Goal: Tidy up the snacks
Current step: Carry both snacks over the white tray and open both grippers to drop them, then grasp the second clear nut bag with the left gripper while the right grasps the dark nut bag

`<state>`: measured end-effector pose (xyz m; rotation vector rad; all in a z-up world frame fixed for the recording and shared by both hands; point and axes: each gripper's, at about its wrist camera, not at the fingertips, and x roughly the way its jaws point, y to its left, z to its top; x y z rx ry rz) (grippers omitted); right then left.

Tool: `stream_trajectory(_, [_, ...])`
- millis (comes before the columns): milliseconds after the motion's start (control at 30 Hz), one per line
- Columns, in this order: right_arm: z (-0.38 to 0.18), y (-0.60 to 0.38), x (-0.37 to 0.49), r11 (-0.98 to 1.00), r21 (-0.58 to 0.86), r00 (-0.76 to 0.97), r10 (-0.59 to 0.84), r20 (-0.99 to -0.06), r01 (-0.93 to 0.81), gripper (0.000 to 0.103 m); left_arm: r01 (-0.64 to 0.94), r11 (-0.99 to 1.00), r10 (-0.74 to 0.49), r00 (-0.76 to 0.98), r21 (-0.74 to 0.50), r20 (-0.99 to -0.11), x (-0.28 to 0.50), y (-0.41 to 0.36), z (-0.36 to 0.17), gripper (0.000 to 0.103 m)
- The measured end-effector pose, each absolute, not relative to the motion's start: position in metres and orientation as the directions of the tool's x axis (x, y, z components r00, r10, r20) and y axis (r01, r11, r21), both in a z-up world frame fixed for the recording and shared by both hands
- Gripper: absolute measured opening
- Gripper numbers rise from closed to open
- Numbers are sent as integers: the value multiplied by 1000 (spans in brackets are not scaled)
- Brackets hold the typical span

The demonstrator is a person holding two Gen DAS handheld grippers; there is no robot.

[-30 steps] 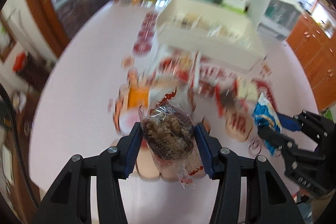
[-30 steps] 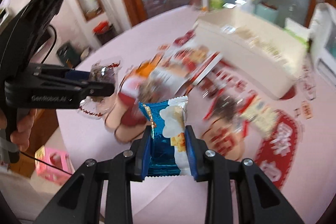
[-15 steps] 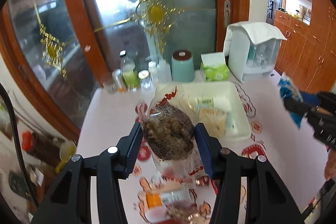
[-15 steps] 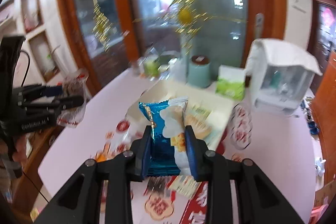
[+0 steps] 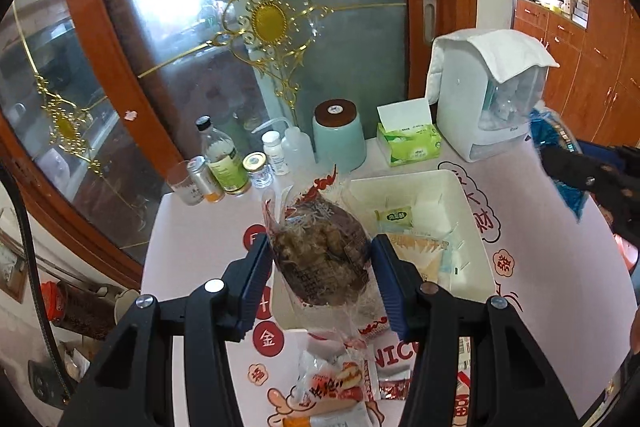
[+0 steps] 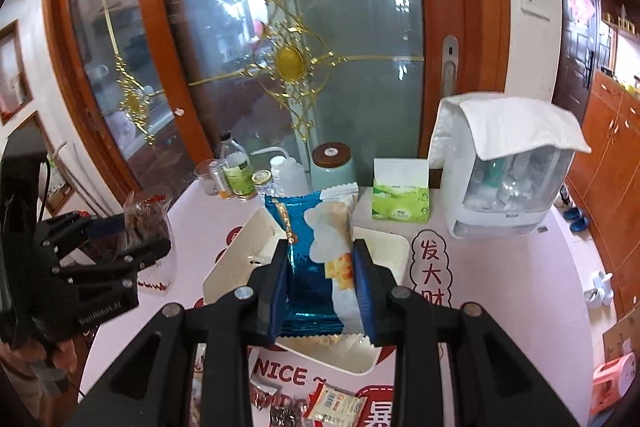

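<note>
My left gripper (image 5: 322,267) is shut on a clear bag of brown snacks (image 5: 320,255), held above the near left part of the white bin (image 5: 476,227). My right gripper (image 6: 320,285) is shut on a blue and white snack packet (image 6: 316,247), held over the same bin (image 6: 232,267). The bin holds a few small packets (image 5: 394,215). The right gripper with its blue packet shows at the right in the left wrist view (image 5: 560,163). The left gripper with its bag shows at the left in the right wrist view (image 6: 136,231).
More snack packets (image 5: 340,387) lie on the pink table in front of the bin. Behind it stand bottles and jars (image 5: 224,163), a teal canister (image 5: 340,139), a green tissue box (image 5: 408,143) and a white dispenser (image 5: 488,107) against a glass door.
Both grippers rose from the snack pile and swung forward with their packets, ending above the white bin. Both stayed shut.
</note>
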<state>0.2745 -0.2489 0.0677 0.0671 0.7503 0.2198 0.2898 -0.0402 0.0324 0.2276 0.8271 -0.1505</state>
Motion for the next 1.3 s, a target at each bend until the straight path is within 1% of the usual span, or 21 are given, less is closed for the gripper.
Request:
stream_trajectory(433, [2, -227, 321, 987, 94, 617, 157, -771, -133, 31, 256, 957, -50, 613, 138, -789, 321, -46, -17, 51])
stream_trajectory(467, [-2, -226, 323, 988, 90, 612, 150, -776, -129, 31, 249, 958, -43, 613, 141, -789, 323, -45, -21, 53])
stream_trajectory(500, [-6, -225, 325, 988, 86, 608, 145, -781, -124, 31, 241, 960, -34, 609, 144, -793, 324, -44, -24, 58])
stream_trajectory(567, [-14, -224, 329, 988, 89, 592, 145, -793, -122, 33, 225, 965, -29, 598, 133, -801, 326, -39, -30, 92])
stream_trajectory(600, [-17, -224, 331, 988, 96, 583, 148, -799, -120, 36, 220, 967, -32, 599, 126, -800, 325, -38, -31, 94])
stream_trajectory(633, [-20, -224, 331, 988, 103, 574, 151, -805, -115, 42, 219, 969, -38, 599, 118, -800, 324, -36, -32, 95])
stream_trajectory(667, [-21, -224, 331, 988, 107, 570, 152, -807, -112, 44, 223, 968, -44, 592, 111, -805, 323, -34, -34, 95])
stream_trajectory(733, [-23, -223, 329, 989, 102, 572, 145, -808, -107, 53, 221, 970, -44, 579, 105, -814, 321, -32, -38, 95])
stream_trajectory(767, [-23, -222, 328, 990, 94, 573, 138, -808, -106, 54, 218, 971, -43, 577, 103, -815, 320, -31, -38, 95])
stream_trajectory(1000, [-22, -222, 320, 989, 97, 569, 141, -810, -107, 55, 202, 976, -49, 585, 87, -809, 304, -25, -33, 95])
stream_trajectory(1300, [-12, -222, 297, 986, 96, 579, 157, -800, -135, 55, 188, 977, -35, 607, 100, -794, 278, -26, -16, 95])
